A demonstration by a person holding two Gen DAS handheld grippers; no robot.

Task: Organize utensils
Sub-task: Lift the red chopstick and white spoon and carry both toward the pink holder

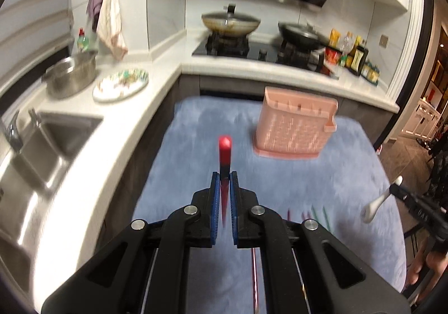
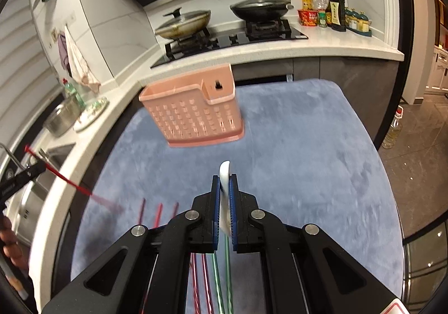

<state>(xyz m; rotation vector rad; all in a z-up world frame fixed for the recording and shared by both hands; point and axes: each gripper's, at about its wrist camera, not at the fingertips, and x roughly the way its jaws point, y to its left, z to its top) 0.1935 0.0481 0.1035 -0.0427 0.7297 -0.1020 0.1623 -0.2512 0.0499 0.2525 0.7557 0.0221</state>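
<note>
— Inspecting the left gripper (image 1: 223,174) first: what does it carry?

— Its jaws are closed almost fully on a red chopstick (image 1: 224,157). The stick stands between the blue pads, its blunt red end pointing ahead above the blue mat (image 1: 196,129). In the right wrist view the same chopstick (image 2: 60,176) shows at the left edge, clear of the mat and slanting over the edge of the white bench (image 2: 92,146).

— And the right gripper (image 2: 224,178)?

— Jaws closed on a white spoon (image 2: 224,196), gripped on edge between the pads, with its upper end sticking out past the fingertips. From the left wrist view the spoon (image 1: 378,203) hangs in the air at the right, above the mat.

— Location of the holder?

— A pink perforated utensil holder (image 2: 196,115) stands upright on the far part of the mat, well apart from both grippers. I cannot tell its contents from here.

— Remaining utensils?

— Red chopsticks (image 2: 158,214) and green chopsticks (image 2: 221,272) lie side by side on the near part of the mat, partly hidden under the right gripper.

— Surroundings?

— Two lidded pans sit on the hob (image 2: 232,38) behind; a steel sink (image 1: 47,146) is at the left.
</note>
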